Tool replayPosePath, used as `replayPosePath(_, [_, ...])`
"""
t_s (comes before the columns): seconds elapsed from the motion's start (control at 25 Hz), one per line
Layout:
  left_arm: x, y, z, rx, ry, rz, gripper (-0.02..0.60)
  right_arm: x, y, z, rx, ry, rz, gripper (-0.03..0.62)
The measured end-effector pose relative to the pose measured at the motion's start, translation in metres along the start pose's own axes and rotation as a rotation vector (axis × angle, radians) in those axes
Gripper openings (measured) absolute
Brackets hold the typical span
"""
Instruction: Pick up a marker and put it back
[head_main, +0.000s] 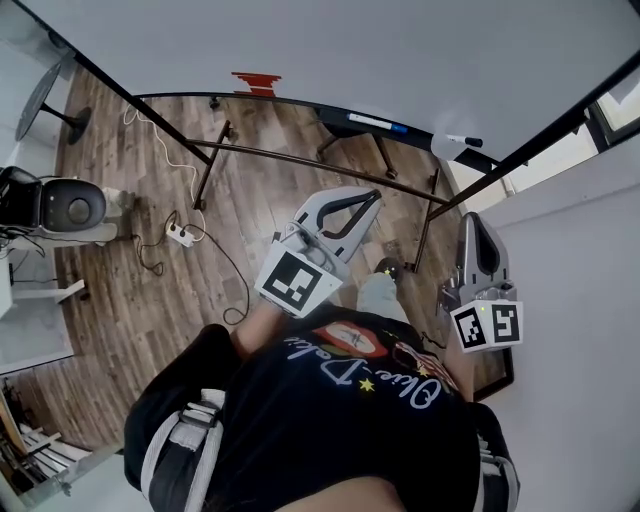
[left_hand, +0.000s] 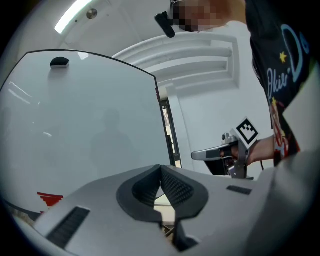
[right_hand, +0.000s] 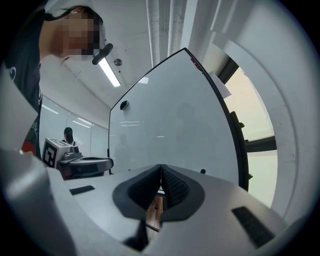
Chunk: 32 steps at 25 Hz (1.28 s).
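Two markers lie on the whiteboard's tray in the head view: a blue-capped marker (head_main: 377, 123) and a black-capped marker (head_main: 464, 141) further right. My left gripper (head_main: 370, 198) is held level over the floor, short of the tray, its pads closed together with nothing between them (left_hand: 161, 170). My right gripper (head_main: 470, 220) is to its right, below the black-capped marker and apart from it, also shut and empty (right_hand: 161, 168). Each gripper shows in the other's view: the right gripper (left_hand: 220, 154) and the left gripper (right_hand: 82, 165).
The whiteboard (head_main: 330, 50) stands on a black frame with legs (head_main: 210, 160) over the wooden floor. A red patch (head_main: 256, 82) sits at its lower edge and a black magnet (left_hand: 60, 62) on its face. A power strip with cables (head_main: 180, 235) and a black seat (head_main: 65, 205) lie left.
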<state>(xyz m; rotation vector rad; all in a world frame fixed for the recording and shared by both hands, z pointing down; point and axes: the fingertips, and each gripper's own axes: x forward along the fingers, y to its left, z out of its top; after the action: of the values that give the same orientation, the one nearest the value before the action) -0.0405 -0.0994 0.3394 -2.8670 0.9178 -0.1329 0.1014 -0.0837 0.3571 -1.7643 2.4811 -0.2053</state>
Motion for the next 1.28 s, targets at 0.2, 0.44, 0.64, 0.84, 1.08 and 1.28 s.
replayPosePath(0.2, [0.017, 0.009, -0.005, -0.002, 0.016, 0.024, 0.003, 0.014, -0.017, -0.002, 0.005, 0.003, 0.013, 0.000])
replayPosePath(0.44, [0.033, 0.021, -0.008, 0.006, 0.027, 0.048, 0.004, 0.030, -0.033, -0.002, 0.009, 0.005, 0.027, 0.002])
replayPosePath(0.64, [0.045, 0.030, -0.010, -0.001, 0.034, 0.079, 0.003, 0.044, -0.047, 0.001, 0.003, 0.000, 0.040, 0.002])
replayPosePath(0.84, [0.063, 0.035, -0.012, 0.003, 0.032, 0.091, 0.004, 0.055, -0.064, 0.002, 0.000, -0.002, 0.052, 0.002])
replayPosePath(1.08, [0.085, 0.038, -0.011, 0.007, 0.033, 0.098, 0.003, 0.066, -0.086, 0.004, -0.002, 0.008, 0.056, 0.002])
replayPosePath(1.28, [0.105, 0.040, -0.013, 0.005, 0.040, 0.110, 0.003, 0.076, -0.104, 0.005, -0.018, 0.020, 0.071, 0.003])
